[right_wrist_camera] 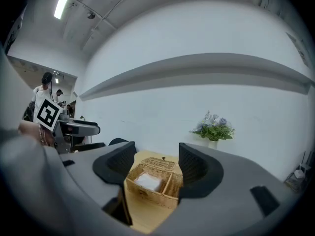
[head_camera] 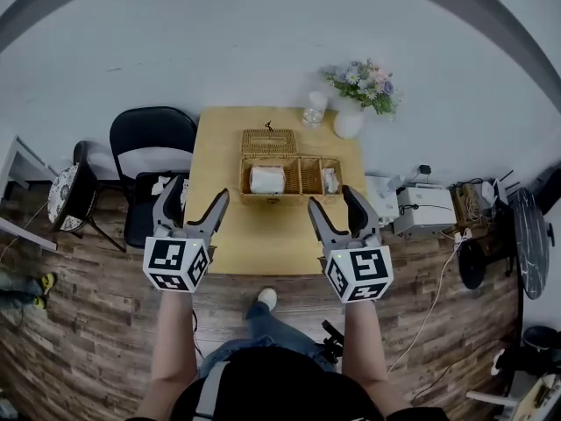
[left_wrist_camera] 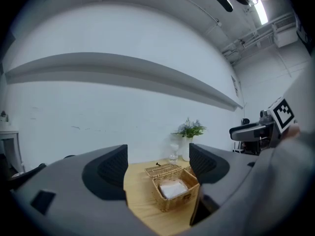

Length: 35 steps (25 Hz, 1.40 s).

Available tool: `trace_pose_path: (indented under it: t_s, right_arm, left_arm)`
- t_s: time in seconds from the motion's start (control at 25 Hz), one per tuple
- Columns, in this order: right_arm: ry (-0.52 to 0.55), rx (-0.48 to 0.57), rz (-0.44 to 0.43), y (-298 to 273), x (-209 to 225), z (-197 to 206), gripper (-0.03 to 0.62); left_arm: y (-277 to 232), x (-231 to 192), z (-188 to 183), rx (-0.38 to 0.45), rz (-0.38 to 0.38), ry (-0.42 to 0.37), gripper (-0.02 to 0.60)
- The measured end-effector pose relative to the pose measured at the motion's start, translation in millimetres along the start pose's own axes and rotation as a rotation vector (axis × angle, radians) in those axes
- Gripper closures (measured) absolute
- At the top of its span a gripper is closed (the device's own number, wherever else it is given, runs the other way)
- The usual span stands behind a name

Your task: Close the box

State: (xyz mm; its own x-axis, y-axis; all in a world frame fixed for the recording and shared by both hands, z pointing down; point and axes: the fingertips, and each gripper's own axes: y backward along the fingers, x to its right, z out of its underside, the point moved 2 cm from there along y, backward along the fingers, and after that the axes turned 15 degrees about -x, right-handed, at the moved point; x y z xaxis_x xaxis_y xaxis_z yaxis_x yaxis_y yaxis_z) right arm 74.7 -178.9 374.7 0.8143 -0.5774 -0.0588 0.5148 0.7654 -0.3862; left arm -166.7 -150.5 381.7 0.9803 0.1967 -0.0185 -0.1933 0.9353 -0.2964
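A wicker box [head_camera: 292, 188] stands open in the middle of a small wooden table [head_camera: 228, 244]. Its lid [head_camera: 268, 141] is folded back on the far side. White items lie in its compartments. The same box [left_wrist_camera: 173, 191] [right_wrist_camera: 151, 185] appears between the jaws in both gripper views. My left gripper [head_camera: 194, 202] hovers open over the table's near left part, short of the box. My right gripper [head_camera: 337, 205] hovers open at the near right, also short of it. Neither holds anything.
A white vase of flowers [head_camera: 352, 103] and a glass jar [head_camera: 315, 110] stand at the table's far edge behind the box. A black chair [head_camera: 151, 147] is left of the table. White equipment and cables [head_camera: 422, 207] lie on the floor at right.
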Motion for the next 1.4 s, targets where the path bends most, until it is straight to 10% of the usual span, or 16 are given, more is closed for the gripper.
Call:
trace_pose_path:
  t_s: [0.56, 1.08, 1.4]
  right_arm:
    - [0.002, -0.030, -0.024, -66.8, 50.1, -17.4, 0.301]
    - [-0.016, -0.066, -0.058, -100.6, 46.8, -11.1, 0.306]
    - [-0.066, -0.137, -0.022, -131.5, 49.5, 9.0, 0.326]
  left_arm:
    - [-104.3, -30.4, -12.8, -0.134, 0.044, 0.038, 0.204]
    - [-182.6, -44.9, -18.6, -0.304, 0.394, 0.146, 0.204]
    - [-249.2, -69.8, 27.9, -0.546, 0.552, 0.164, 0.204]
